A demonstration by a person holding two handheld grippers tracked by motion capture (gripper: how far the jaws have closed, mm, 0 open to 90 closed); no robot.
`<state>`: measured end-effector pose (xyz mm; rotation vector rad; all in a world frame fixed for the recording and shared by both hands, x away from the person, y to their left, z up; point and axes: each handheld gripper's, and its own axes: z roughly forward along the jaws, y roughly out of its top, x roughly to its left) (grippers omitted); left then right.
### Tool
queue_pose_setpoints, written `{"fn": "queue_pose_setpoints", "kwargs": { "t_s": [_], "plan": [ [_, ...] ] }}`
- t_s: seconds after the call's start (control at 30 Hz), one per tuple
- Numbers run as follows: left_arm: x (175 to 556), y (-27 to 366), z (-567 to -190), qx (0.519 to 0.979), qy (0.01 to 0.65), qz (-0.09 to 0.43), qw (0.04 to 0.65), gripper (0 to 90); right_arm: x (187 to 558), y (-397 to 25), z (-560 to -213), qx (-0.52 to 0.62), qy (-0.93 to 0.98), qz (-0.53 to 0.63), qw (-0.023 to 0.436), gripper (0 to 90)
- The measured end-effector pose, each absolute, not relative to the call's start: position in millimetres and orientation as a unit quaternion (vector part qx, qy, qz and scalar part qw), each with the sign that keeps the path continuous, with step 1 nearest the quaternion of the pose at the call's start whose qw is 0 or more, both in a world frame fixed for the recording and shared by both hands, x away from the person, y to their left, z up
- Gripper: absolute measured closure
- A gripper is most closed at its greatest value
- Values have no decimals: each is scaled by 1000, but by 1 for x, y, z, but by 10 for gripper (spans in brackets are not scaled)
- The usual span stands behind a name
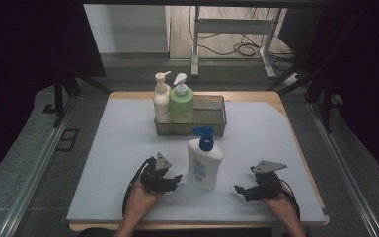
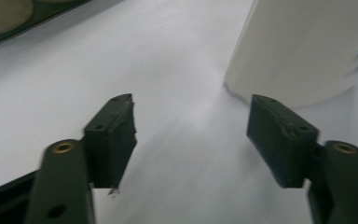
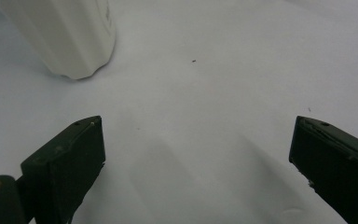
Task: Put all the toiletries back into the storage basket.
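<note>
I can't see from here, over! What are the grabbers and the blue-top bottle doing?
Left gripper open, empty, beside white pump bottle. Right gripper open, empty, farther off. Bottle upright, untouched, before the basket. Nothing in the way.

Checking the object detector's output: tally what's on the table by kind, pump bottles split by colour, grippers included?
White pump bottle with blue pump: 1
Cream pump bottle: 1
Green pump bottle: 1
Mesh basket: 1
Handheld grippers, left gripper and right gripper: 2
Total: 6
</note>
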<state>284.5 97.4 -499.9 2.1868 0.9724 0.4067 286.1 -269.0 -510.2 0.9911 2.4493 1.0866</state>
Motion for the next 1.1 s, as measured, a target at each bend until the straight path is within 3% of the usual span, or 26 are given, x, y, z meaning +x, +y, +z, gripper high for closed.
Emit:
{"fn": "queue_pose_setpoints", "kwargs": {
  "t_s": [0.3, 1.1],
  "plan": [
    [278, 103, -503, 837, 385, 159, 355, 138, 282, -263, -502, 334, 851, 384, 131, 0],
    [266, 118, -523, 836, 403, 149, 341, 122, 278, -238, -461, 298, 839, 438, 122, 0]
  ]
}}
